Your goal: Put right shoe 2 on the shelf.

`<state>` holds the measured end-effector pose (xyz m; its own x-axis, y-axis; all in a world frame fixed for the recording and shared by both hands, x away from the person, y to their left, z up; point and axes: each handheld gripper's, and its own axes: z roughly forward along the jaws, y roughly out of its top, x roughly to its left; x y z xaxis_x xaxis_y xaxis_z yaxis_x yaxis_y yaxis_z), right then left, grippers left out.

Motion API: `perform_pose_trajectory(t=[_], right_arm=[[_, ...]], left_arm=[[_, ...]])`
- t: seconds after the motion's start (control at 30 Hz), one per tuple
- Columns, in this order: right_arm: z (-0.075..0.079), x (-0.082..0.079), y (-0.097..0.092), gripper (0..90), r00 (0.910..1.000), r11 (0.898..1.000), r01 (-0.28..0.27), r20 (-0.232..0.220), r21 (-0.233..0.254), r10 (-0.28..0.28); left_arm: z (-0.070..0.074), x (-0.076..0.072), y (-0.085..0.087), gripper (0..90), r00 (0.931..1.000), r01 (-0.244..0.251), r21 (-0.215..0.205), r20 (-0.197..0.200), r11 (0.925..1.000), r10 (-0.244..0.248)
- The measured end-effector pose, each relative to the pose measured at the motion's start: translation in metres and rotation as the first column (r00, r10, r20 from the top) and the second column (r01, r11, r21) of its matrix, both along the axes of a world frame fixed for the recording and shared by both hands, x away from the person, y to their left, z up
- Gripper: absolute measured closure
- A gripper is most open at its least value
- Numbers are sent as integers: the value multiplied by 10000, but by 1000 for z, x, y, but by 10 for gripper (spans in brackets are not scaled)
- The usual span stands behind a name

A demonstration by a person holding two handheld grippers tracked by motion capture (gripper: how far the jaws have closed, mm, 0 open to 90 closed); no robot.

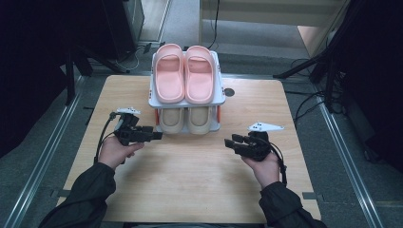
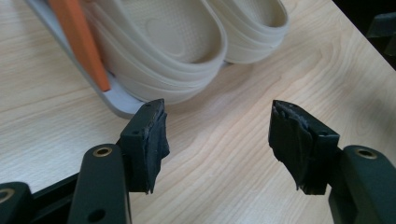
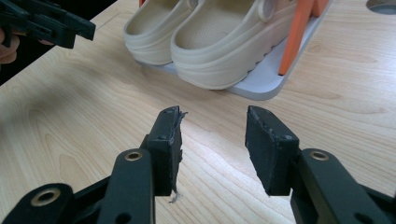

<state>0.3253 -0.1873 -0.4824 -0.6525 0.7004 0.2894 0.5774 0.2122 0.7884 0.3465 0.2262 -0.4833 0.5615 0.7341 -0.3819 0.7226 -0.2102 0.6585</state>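
Observation:
A small two-level shoe rack [image 1: 152, 97] stands at the far middle of the wooden table. A pink pair of slippers [image 1: 184, 72] lies on its top shelf and a beige pair [image 1: 185, 119] on the bottom shelf. My left gripper [image 1: 158, 135] hovers just left of the rack's front, pointing right. Its jaws stand open with nothing between them [image 2: 217, 135], close to the beige slippers [image 2: 173, 42]. My right gripper [image 1: 229, 141] is right of the rack's front and points left. It is open and empty too [image 3: 212, 140], facing the beige heels [image 3: 219, 46].
Orange posts [image 3: 296, 37] hold up the rack above its grey base [image 3: 266, 79]. A round cable hole [image 1: 229, 92] sits in the table right of the rack. Bare wood [image 1: 199, 180] lies between my hands. Dark stands and cables surround the table.

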Motion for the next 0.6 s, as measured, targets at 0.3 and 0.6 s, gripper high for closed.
perform_pose_trajectory(t=[0.3, 0.6], right_arm=[[-1, 1, 9, 547, 9997, 9997, -233, 10, 54, 232], [-2, 2, 10, 529, 9994, 9992, -355, 20, -195, 355]], left_arm=[[0, -5, -14, 371, 9990, 439, 20, 78, 9990, -440], [-2, -4, -17, 363, 9992, 405, 101, -64, 9991, -404]])
